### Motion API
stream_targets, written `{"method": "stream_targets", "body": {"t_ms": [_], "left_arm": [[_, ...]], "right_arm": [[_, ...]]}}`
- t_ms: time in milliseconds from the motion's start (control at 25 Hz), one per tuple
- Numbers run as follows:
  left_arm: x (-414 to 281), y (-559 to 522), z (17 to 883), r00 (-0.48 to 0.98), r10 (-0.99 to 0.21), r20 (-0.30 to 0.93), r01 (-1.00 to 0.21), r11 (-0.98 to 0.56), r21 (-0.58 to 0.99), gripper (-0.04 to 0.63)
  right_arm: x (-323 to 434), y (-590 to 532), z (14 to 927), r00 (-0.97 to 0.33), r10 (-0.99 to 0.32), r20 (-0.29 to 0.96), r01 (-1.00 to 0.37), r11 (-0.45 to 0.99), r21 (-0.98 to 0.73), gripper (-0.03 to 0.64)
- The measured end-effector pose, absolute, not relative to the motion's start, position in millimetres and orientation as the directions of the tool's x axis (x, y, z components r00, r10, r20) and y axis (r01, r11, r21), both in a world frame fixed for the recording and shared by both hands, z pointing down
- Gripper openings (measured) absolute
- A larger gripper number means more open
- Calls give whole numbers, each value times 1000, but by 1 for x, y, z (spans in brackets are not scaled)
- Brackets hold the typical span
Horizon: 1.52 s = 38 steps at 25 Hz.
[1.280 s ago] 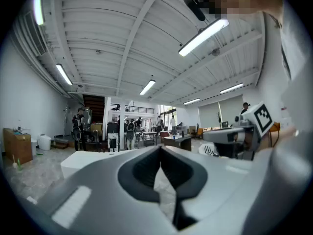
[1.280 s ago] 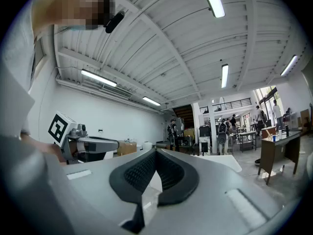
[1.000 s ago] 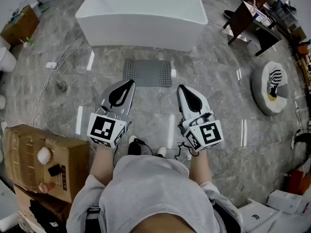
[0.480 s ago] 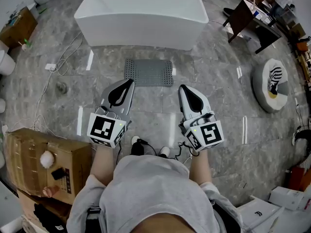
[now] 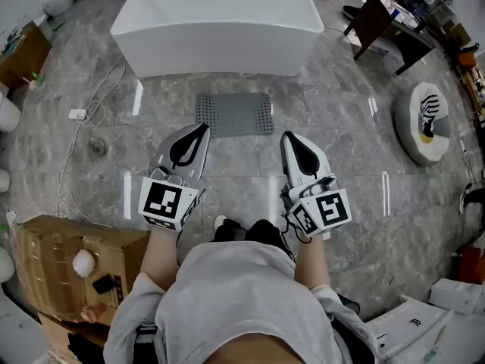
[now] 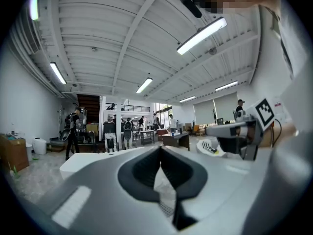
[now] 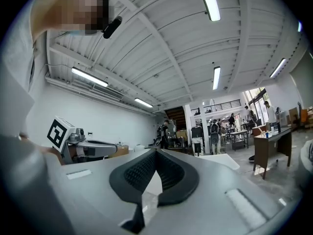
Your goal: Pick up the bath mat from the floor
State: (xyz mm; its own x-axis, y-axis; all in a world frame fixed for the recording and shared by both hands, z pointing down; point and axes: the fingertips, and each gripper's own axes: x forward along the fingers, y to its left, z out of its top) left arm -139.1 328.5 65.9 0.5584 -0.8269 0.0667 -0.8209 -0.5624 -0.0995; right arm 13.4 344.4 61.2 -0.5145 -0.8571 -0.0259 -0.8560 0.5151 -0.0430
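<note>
The grey perforated bath mat (image 5: 234, 114) lies flat on the marble floor just in front of the white bathtub (image 5: 216, 25). My left gripper (image 5: 202, 130) is held level, its tip close to the mat's near left corner in the head view, jaws shut and empty. My right gripper (image 5: 289, 137) is level too, just right of the mat's near right corner, also shut with nothing in it. In the left gripper view the shut jaws (image 6: 160, 149) point over the tub's rim (image 6: 95, 161). The right gripper view shows its jaws (image 7: 155, 153) pressed together.
A cardboard box (image 5: 68, 268) stands at the lower left. A power strip with a cable (image 5: 79, 114) lies left of the mat. A round cushion (image 5: 423, 123) sits at the right, a dark desk (image 5: 386, 21) behind it, white boxes (image 5: 424, 328) at lower right. People stand far off.
The person has stepped forward: the cardboard box and floor have slid down the head view, and a dark trouser leg now shows. Both grippers stay shut and side by side.
</note>
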Motion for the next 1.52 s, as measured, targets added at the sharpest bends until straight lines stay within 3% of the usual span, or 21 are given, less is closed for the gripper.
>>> {"method": "stream_targets", "body": {"t_ms": [400,1520], "left_arm": [[-140,288,69,556,-829,59,-826,-559,-78,0],[-45,141,77,365,-929,53,-929,-368,-52,0]], "right_arm": [[24,311,64,-488,-873,-11,-872,489,-32,-3],[139,131,72,-634,-773,5,-773,634,-20,-3]]}}
